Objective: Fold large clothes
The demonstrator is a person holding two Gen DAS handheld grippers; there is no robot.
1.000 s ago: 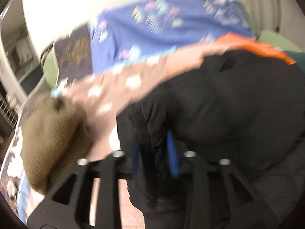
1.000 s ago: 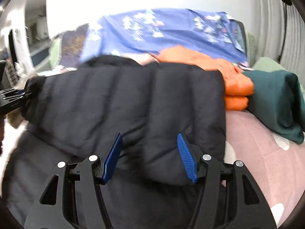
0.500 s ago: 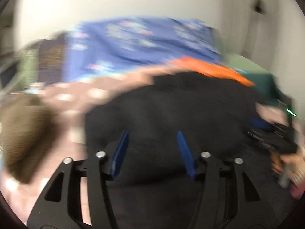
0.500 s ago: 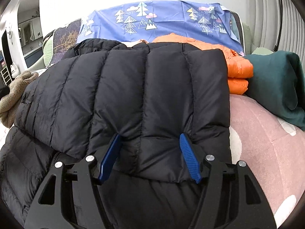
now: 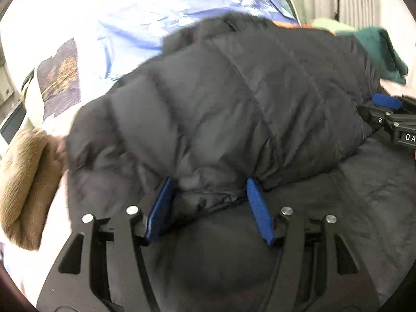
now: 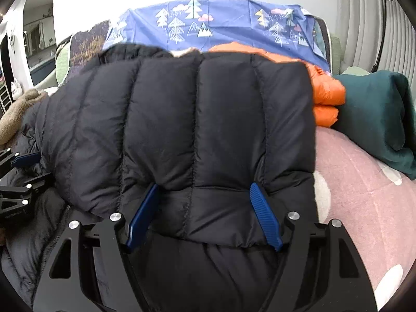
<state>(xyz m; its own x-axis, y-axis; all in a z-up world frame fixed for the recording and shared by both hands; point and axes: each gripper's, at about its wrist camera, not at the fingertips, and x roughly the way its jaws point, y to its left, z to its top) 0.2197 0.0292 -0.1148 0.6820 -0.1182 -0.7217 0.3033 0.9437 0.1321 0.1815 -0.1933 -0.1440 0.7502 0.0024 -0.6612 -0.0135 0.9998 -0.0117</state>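
1. The bed, under its pink bedspread with white spots (image 6: 364,182), carries everything; a blue sheet printed with trees (image 6: 221,23) hangs at twelve o'clock.
2. The black quilted puffer jacket (image 6: 208,119) lies across the middle of the bed, its upper panel doubled over the lower part. I'd say one fold has just been laid and is being let go.
3. Around it: a folded dark green garment (image 6: 377,119) at two o'clock, a folded orange puffer jacket (image 6: 325,96) just beside the black one, and a brown knitted garment (image 5: 26,182) at nine o'clock in the left view.
4. The right tongs (image 6: 202,213) are opening, the folded hem between the blue pads but no longer pinched.
5. The left tongs (image 5: 208,208) are opening too, astride the fold's edge on their side.
6. Next, I'd guess, both must back clear without dragging the slippery fabric, then regrip for another fold.
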